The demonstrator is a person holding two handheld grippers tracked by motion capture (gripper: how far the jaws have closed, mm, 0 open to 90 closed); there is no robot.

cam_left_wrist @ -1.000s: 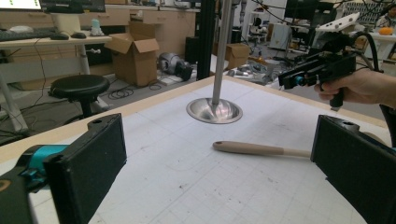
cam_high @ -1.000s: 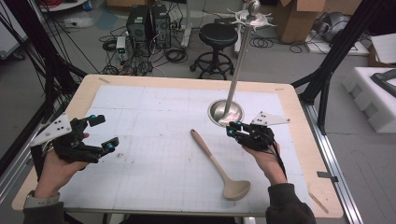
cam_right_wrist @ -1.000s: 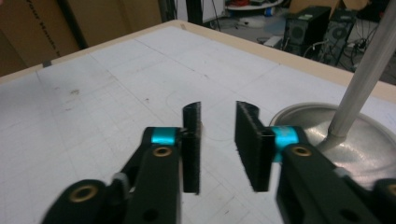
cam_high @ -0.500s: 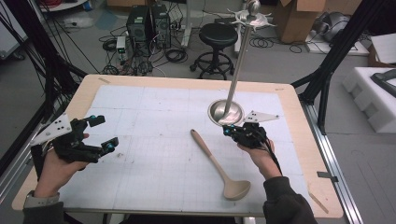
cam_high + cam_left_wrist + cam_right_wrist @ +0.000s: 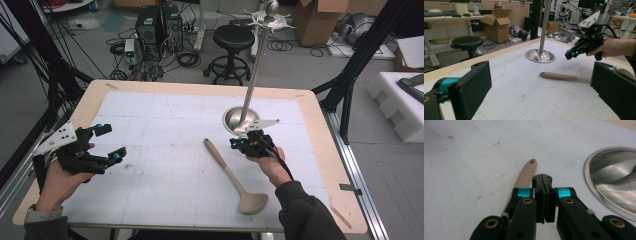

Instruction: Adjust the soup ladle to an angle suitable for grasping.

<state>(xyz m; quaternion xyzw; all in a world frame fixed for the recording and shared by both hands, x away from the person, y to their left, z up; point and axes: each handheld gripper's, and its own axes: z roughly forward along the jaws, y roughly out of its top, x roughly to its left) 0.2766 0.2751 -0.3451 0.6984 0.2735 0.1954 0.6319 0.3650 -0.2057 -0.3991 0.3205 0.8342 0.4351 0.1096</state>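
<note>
**Hovering over the ladle handle with jaws pressed together**

Looking from the high view, the right hand-held gripper (image 5: 239,143) is held just beside the upper end of the beige ladle with a long handle and a round bowl (image 5: 232,176), which lies diagonally on the white gridded mat (image 5: 165,130) of the wooden counter (image 5: 90,100). Its jaws look pressed together. Just behind it stands the shiny metal stand with a round dish base and a tall thin pole (image 5: 241,119). The left hand-held gripper (image 5: 111,145) is well apart, near the left edge of the mat, with its jaws spread and nothing between them.

From the left gripper view, the two black jaws stand wide open at the sides. Between them, farther off, the ladle handle (image 5: 562,76) lies flat, the metal stand (image 5: 540,55) is behind it, and the right hand-held gripper (image 5: 569,54) is held above the mat, tilted downward.

From the right gripper view, the jaws are closed against each other, pinching nothing. The handle end with a small hole (image 5: 527,171) lies just to their left, partly under the left finger. The dish base (image 5: 614,177) is at the right.
</note>
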